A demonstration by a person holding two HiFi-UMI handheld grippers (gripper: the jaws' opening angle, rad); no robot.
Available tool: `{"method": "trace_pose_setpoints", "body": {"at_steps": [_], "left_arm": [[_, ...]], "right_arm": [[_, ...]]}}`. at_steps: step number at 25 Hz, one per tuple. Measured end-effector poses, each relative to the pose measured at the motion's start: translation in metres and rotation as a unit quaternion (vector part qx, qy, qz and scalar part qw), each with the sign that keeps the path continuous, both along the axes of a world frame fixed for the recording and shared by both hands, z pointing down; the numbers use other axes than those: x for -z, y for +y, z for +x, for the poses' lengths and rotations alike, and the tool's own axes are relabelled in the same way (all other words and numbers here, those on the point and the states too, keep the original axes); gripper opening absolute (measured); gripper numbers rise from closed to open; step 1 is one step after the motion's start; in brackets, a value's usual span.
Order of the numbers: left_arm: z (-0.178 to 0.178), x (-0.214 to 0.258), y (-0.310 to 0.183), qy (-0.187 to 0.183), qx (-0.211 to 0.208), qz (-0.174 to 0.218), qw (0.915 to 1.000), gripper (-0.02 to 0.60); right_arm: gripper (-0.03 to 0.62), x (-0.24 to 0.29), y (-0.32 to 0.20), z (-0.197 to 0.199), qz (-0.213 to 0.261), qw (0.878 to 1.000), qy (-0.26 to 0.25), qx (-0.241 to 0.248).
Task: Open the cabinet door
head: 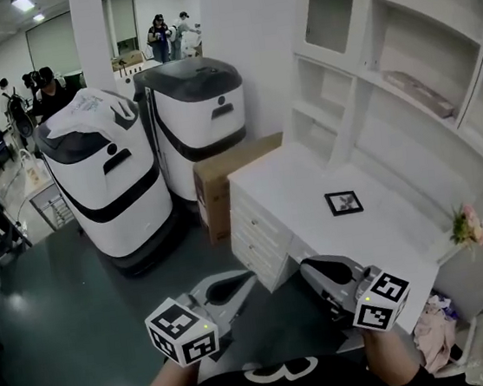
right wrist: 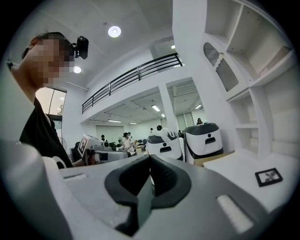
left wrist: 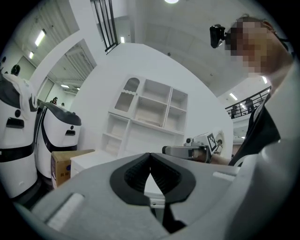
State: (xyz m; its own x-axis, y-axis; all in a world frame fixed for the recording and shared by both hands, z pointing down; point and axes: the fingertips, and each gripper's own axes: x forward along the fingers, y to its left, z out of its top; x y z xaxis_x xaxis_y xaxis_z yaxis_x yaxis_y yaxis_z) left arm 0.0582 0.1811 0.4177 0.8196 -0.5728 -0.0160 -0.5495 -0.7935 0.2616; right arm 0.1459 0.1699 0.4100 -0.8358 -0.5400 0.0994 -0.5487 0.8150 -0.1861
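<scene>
A white cabinet unit (head: pixel 287 193) fills the right of the head view: a counter over drawer and door fronts (head: pixel 259 240), with open shelves (head: pixel 400 63) and an arched glazed door (head: pixel 329 13) above. My left gripper (head: pixel 238 282) hangs over the dark floor just left of the unit's near corner, shut and empty. My right gripper (head: pixel 311 267) is at the counter's near edge, also shut with nothing held. In the left gripper view the jaws (left wrist: pixel 150 158) meet, pointing level toward the shelves (left wrist: pixel 150 112). In the right gripper view the jaws (right wrist: pixel 150 160) are closed too.
Two big white-and-black machines (head: pixel 111 179) (head: pixel 197 114) stand left of the cabinet, with a cardboard box (head: pixel 227 179) against its side. A black marker card (head: pixel 344 202) lies on the counter. Pink flowers (head: pixel 468 225) sit at the right end. People stand far back (head: pixel 165 35).
</scene>
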Motion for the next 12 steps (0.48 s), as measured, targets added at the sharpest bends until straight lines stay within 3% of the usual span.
{"method": "trace_pose_setpoints", "body": {"at_steps": [4,12], "left_arm": [[-0.013,0.007,-0.024,0.007,-0.013,0.013,0.9998,0.006],[-0.006,0.044,-0.06,0.018,-0.041,0.058,0.9973,0.006]], "right_arm": [[0.003,0.007,-0.015,-0.006,0.009,1.0,0.019,-0.019],[0.003,0.034,-0.048,0.006,0.033,0.997,0.034,-0.06]]}}
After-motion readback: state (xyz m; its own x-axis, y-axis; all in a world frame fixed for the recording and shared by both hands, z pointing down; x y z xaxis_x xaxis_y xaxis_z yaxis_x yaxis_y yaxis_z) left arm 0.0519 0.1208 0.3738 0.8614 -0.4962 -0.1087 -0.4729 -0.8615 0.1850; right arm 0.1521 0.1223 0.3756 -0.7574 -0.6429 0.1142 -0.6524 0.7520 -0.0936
